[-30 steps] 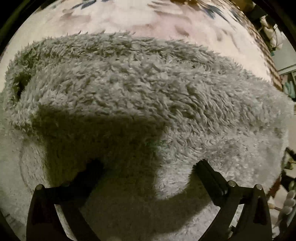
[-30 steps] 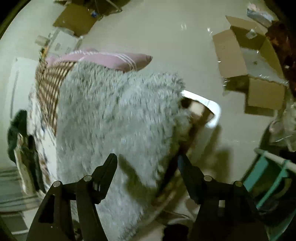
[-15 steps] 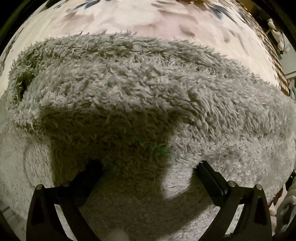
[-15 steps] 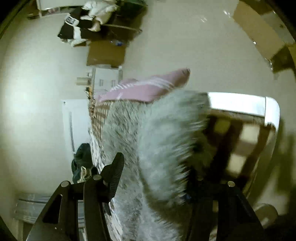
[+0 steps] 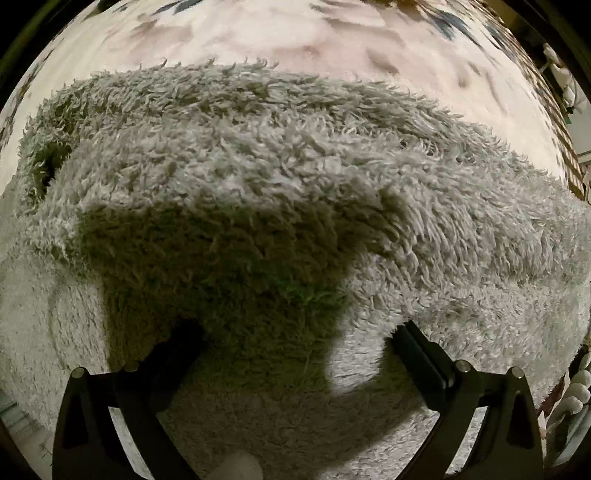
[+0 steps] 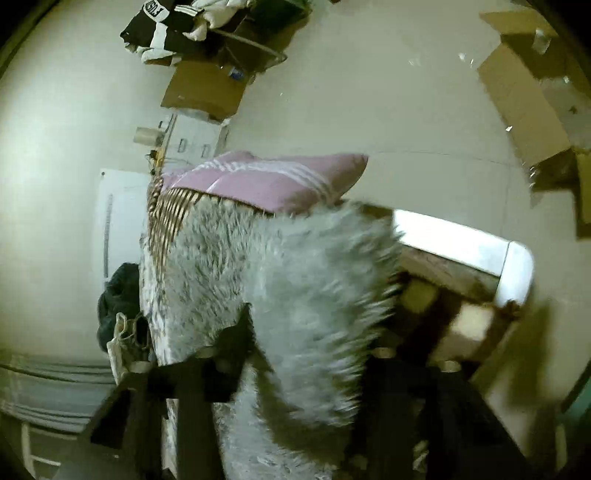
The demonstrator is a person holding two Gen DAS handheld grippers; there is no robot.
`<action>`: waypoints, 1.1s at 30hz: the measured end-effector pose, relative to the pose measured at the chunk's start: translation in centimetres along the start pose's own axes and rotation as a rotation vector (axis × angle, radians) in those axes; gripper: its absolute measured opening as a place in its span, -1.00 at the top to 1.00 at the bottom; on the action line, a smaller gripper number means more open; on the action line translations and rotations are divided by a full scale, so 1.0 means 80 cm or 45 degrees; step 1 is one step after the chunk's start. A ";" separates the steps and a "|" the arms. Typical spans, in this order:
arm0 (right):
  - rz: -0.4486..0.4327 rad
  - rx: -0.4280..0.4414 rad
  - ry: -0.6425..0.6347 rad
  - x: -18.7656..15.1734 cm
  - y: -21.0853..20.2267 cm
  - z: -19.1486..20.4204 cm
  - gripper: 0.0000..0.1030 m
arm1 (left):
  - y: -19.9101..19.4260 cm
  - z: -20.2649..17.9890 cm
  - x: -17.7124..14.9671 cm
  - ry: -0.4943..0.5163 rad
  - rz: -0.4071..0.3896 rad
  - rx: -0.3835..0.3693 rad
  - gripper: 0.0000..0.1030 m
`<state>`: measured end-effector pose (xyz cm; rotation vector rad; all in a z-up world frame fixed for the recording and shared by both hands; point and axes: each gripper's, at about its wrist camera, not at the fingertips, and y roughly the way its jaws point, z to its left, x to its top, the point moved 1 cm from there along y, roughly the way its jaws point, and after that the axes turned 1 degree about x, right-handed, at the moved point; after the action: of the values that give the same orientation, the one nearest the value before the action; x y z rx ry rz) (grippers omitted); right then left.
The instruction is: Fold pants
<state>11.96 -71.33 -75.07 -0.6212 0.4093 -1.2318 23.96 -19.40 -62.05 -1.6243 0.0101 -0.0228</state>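
The pants are grey and fluffy. In the left wrist view they (image 5: 295, 192) fill the frame, folded over on a pale patterned bedcover (image 5: 295, 37). My left gripper (image 5: 295, 339) is open just above the fleece, with nothing between its fingers. In the right wrist view a thick fold of the pants (image 6: 306, 314) sits between the fingers of my right gripper (image 6: 310, 332). The jaws stand wide around the bulk; the image is blurred and I cannot tell whether they pinch it.
A pink striped pillow (image 6: 273, 181) lies at the head of the bed. A white bed frame corner (image 6: 509, 266) shows at the right. Cardboard boxes (image 6: 524, 96) and clothes (image 6: 166, 26) lie on the floor. A dark garment (image 6: 118, 295) hangs left.
My right gripper has swung and moved in over the pants edge, so a fold now lies between its fingers. My left gripper has eased slightly closer to the fleece.
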 end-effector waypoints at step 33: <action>0.424 -0.025 -1.091 -0.536 0.041 0.315 0.60 | -0.176 0.342 -0.107 -0.543 -0.365 -0.153 -1.00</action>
<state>16.98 -24.27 -59.49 -0.9836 -0.1941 -0.5606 15.91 8.84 -49.54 -1.7110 -0.5583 0.1060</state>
